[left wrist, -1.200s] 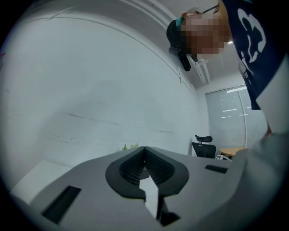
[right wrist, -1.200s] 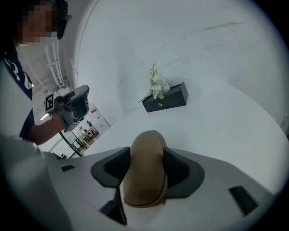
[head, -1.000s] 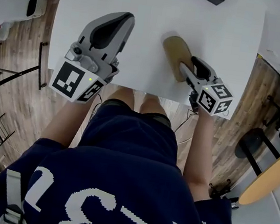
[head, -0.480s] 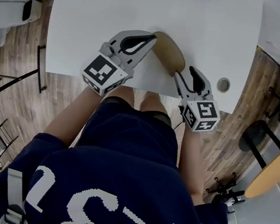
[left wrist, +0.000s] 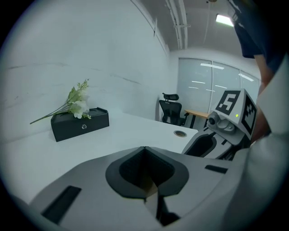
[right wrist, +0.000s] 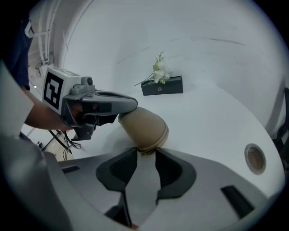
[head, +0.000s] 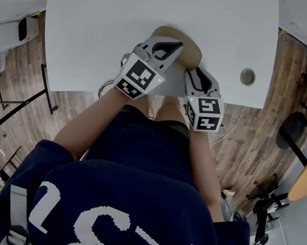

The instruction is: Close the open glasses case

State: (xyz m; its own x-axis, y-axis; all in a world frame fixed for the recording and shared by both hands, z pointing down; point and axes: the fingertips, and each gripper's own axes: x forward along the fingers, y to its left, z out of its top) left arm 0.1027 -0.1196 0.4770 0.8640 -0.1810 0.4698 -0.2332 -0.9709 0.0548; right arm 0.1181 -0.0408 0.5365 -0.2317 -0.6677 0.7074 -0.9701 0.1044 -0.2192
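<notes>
The tan glasses case [head: 191,49] lies near the white table's [head: 99,26] front edge, mostly covered by both grippers. In the right gripper view the case [right wrist: 143,126] looks rounded, with its lid down and a seam along the lower rim. My left gripper [head: 177,45] is shut, and its joined tips rest on top of the case; a bit of tan shows under its jaws. My right gripper [right wrist: 145,151] flanks the case's near end. Its jaws are closing with the case's rim between the tips, and a gap still shows between the pads.
A black box with white flowers [right wrist: 161,85] stands at the table's far side. A round cable hole [head: 247,77] sits to the right of the grippers. An office chair [left wrist: 170,110] and a desk stand beyond the table. The person's legs are under the front edge.
My left gripper has swung in from the left and come down onto the case. My right gripper has stayed at the case's near end. Case and grippers now sit closer to the front edge.
</notes>
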